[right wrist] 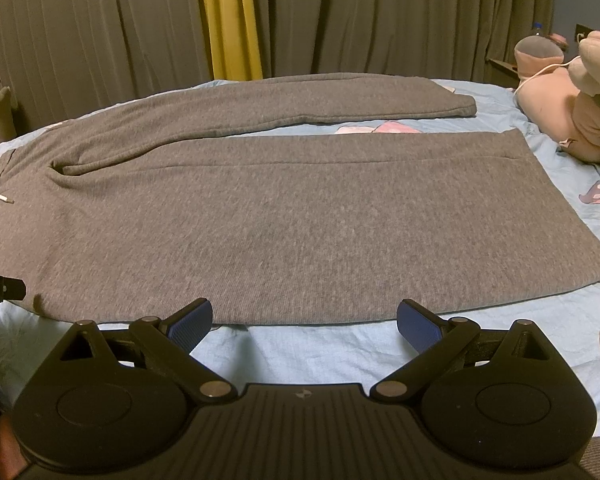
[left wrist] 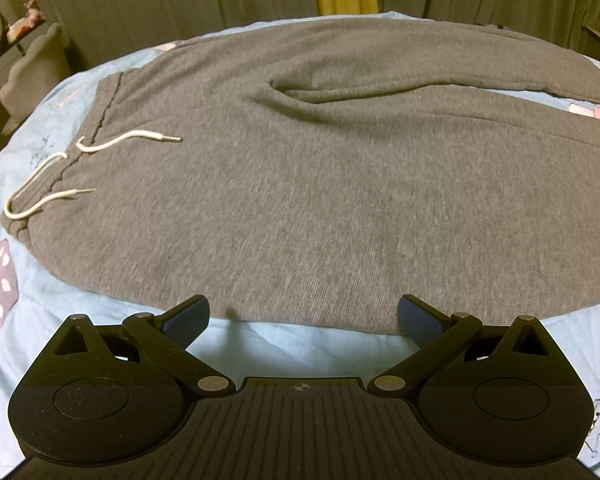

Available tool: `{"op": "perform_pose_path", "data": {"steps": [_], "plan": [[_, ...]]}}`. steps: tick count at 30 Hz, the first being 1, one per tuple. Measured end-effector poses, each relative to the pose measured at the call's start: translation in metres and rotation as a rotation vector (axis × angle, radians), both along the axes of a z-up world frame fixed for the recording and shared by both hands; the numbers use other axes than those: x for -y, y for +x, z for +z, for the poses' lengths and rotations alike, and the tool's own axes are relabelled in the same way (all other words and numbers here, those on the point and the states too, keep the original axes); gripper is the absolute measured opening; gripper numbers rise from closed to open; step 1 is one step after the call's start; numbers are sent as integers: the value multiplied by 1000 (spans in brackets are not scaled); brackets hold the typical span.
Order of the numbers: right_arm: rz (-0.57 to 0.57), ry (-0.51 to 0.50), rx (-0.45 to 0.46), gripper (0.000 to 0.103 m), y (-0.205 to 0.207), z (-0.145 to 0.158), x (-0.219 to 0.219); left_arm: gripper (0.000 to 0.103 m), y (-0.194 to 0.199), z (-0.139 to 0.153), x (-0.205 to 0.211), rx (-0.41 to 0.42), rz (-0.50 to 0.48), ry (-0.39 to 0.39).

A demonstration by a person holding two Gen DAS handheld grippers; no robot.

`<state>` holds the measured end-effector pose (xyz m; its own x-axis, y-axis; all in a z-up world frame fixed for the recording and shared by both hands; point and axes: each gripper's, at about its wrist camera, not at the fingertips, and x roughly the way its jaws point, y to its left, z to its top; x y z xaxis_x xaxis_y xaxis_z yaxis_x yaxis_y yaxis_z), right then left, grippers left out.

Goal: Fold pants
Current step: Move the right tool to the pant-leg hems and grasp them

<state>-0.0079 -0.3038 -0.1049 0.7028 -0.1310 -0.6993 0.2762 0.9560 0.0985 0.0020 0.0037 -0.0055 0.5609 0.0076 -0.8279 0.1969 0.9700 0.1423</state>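
Evidently the fold has not begun: the grey pants (left wrist: 300, 184) lie spread flat on the bed (left wrist: 300, 340), filling the middle of both views, their near long edge running across the lower part of each frame just past the fingertips. At the left of the left wrist view sits the waistband with its white drawstring (left wrist: 48, 176) looping over the hem; moving rightward, the two legs part at the crotch, the far leg (right wrist: 300, 100) angling off to the upper middle of the right wrist view and the near leg (right wrist: 340, 220) ending at its cuff on the right, close to a pink plush toy (right wrist: 572, 120) at the right border. The left gripper (left wrist: 303, 318) hovers low near the waist end, jaws spread wide and empty; the right gripper (right wrist: 304, 320) hangs likewise released further along the near leg. Both point straight ahead across the cloth. Likely next: each pinches the near edge, then carries it over onto the far leg.
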Motion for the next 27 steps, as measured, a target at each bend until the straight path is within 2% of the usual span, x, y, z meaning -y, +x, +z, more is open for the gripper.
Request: {"op": "perform_pose_path", "data": {"steps": [5, 9, 12, 15, 19, 22, 24, 27], "plan": [[15, 45, -5, 99, 2, -1, 2, 103, 0, 6, -2, 21, 25, -7], [26, 135, 12, 99, 5, -3, 8, 103, 4, 13, -4, 63, 74, -11], [12, 213, -22, 99, 17, -6, 18, 103, 10, 16, -6, 85, 103, -37], [-13, 279, -36, 99, 27, -10, 27, 103, 17, 14, -6, 71, 106, -55], [4, 233, -75, 99, 45, -14, 26, 103, 26, 7, -7, 34, 108, -68], [29, 208, -75, 99, 56, -8, 25, 103, 32, 7, -10, 35, 105, -82], [52, 212, -41, 99, 70, 3, 30, 103, 40, 10, -14, 75, 135, -104], [54, 224, 1, 99, 121, 24, 50, 103, 58, 11, -21, 204, 266, -92]]}}
